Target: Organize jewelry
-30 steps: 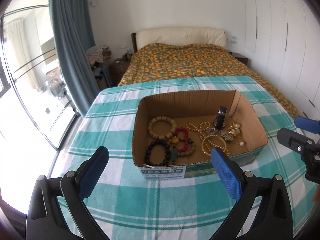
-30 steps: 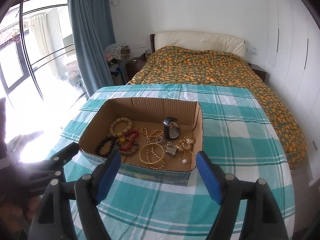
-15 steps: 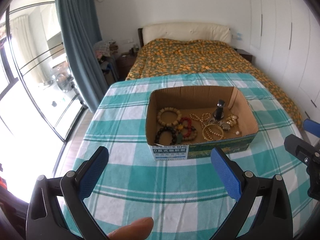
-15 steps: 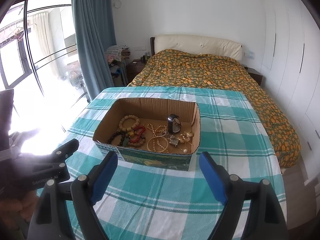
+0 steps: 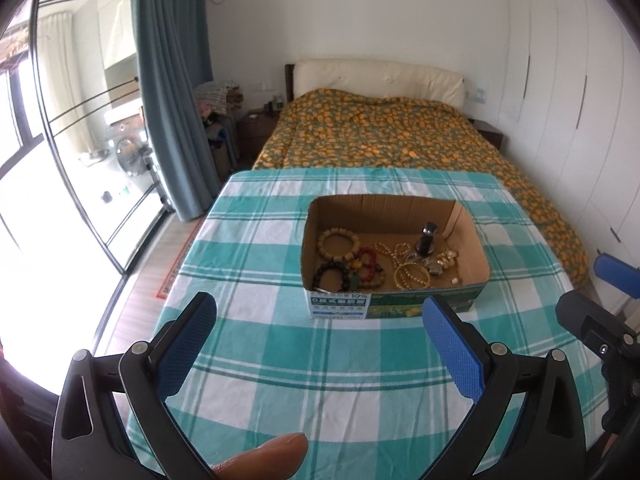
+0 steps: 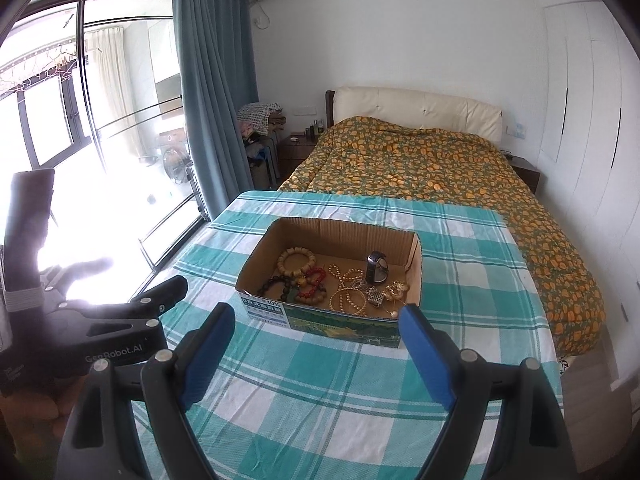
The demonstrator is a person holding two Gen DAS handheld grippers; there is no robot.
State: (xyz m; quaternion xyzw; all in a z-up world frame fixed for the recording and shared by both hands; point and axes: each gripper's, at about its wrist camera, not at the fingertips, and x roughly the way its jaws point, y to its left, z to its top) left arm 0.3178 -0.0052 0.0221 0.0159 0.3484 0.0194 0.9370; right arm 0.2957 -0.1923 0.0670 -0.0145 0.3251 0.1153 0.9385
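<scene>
An open cardboard box stands on the teal checked tablecloth. Inside lie a tan bead bracelet, a black bead bracelet, a red bead bracelet, gold chains and a gold bangle, and a black watch standing upright. My left gripper is open and empty, held back from the box's near side. My right gripper is open and empty, also short of the box.
The table ends at a bed with an orange patterned quilt behind it. A glass door and blue curtain are on the left, white wardrobes on the right. A thumb shows at the bottom edge.
Both grippers have pulled back and up from the box, so it looks smaller and farther. Both stay open. The jewelry has not moved.
</scene>
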